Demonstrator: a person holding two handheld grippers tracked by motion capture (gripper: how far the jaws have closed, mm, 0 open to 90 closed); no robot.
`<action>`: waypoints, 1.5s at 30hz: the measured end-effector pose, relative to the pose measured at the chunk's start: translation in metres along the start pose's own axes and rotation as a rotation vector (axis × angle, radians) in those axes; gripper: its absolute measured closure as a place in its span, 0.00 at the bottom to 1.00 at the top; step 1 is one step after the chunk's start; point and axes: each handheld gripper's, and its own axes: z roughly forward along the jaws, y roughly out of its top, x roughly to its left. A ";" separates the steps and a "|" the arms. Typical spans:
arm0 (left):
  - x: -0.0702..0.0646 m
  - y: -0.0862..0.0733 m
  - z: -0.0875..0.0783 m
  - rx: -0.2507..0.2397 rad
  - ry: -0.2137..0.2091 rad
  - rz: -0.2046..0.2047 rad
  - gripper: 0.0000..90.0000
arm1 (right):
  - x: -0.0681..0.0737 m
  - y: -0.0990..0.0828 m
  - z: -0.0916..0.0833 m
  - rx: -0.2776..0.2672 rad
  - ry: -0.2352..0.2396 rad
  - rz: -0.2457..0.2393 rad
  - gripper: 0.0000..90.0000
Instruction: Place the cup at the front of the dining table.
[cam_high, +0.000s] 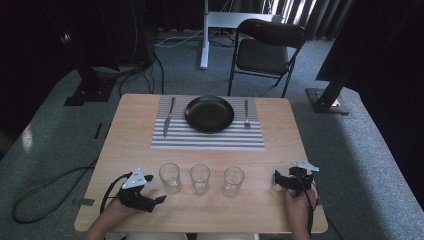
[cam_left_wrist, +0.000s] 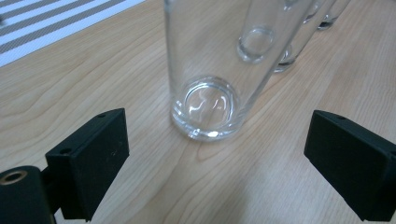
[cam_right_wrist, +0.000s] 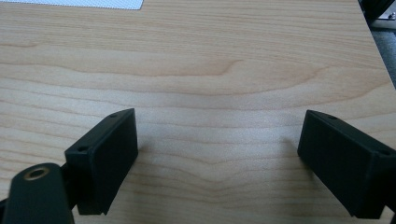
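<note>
Left gripper jaws spread wide, gripping nothing; nearest drinking glass stands upright on the wooden table, just ahead, untouched; right gripper likewise released over bare wood.

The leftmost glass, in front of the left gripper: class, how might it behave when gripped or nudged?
The leftmost glass looks tall over a narrow base, so a high nudge may tip it. Its smooth clear wall could slip between the left gripper jaws. Being glass, it would probably break if dropped.
</note>
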 end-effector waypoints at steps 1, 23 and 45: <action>0.000 0.001 0.001 -0.003 0.001 -0.001 0.08 | 0.000 0.000 0.000 0.000 0.000 0.000 0.13; -0.002 0.022 0.017 -0.101 -0.040 0.009 0.16 | 0.000 0.000 0.000 -0.001 0.000 0.000 0.13; -0.007 0.028 0.023 -0.270 0.039 0.052 0.20 | 0.000 0.000 0.000 -0.001 0.000 0.001 0.13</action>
